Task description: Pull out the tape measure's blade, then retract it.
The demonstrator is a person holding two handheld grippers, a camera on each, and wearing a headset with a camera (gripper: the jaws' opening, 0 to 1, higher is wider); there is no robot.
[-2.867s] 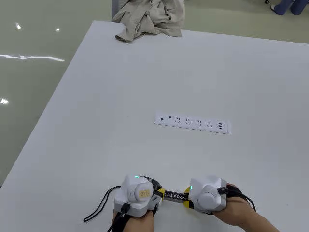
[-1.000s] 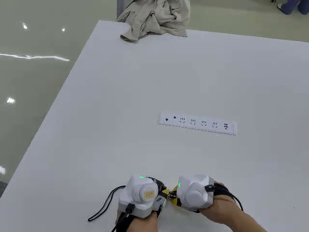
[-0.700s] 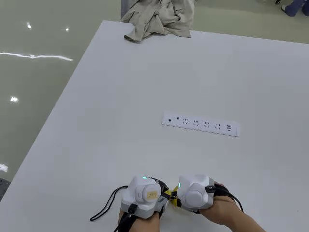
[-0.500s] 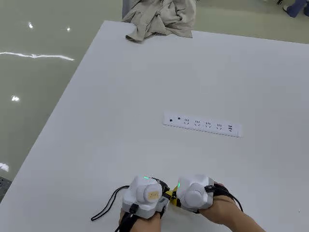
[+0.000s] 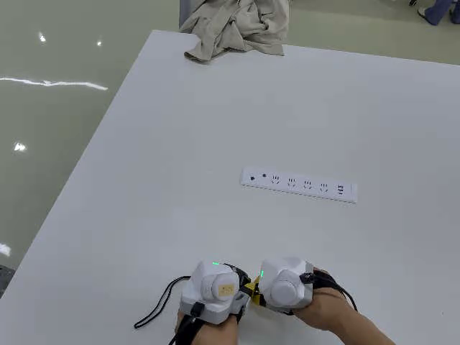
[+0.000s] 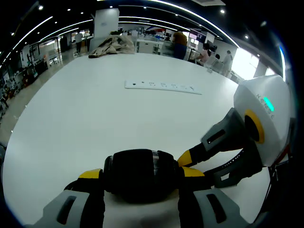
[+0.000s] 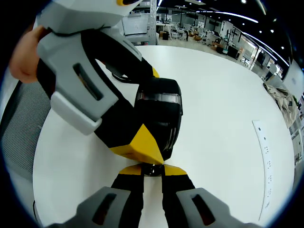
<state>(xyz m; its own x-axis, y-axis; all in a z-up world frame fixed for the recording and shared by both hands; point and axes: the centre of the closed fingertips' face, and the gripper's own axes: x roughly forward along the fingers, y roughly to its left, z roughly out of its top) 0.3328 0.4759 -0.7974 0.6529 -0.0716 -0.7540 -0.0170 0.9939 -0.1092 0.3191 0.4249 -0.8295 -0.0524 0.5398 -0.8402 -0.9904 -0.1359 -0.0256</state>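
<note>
Where the tape measure sits: between the jaws of the left gripper, low over the near side of the white table; we cannot tell if it touches the top.
Left gripper: clamped on the black case, one yellow-tipped jaw on each side.
Right gripper: jaws pinched almost together at the case mouth, on what we take for the blade tip; the bit between them is too small to read well.
Blade: we see no length of it between the grippers and judge it nearly wound in.
Risk, snap-back: if the right jaws let go before the hook seats, the spring could slam the tip into the mouth and jolt the case.
Risk, slip: the case is rounded and smooth, so a sideways tug from the right could twist it in the left jaws.
Risk, clash: the right jaw tips sit just beside the left gripper's jaw, and pushing further in could knock the two together and loosen a hold.
Risk, drop: the table's near edge is close, so a loosened case might go over it.
Count, grippers: two, tip to tip.
Count, tape measures: one.
Count, power strips: one, well apart, mid-table.
Count, cloth heaps: one, at the far edge.
Count, loose cords: one, black, beside the left gripper.
</note>
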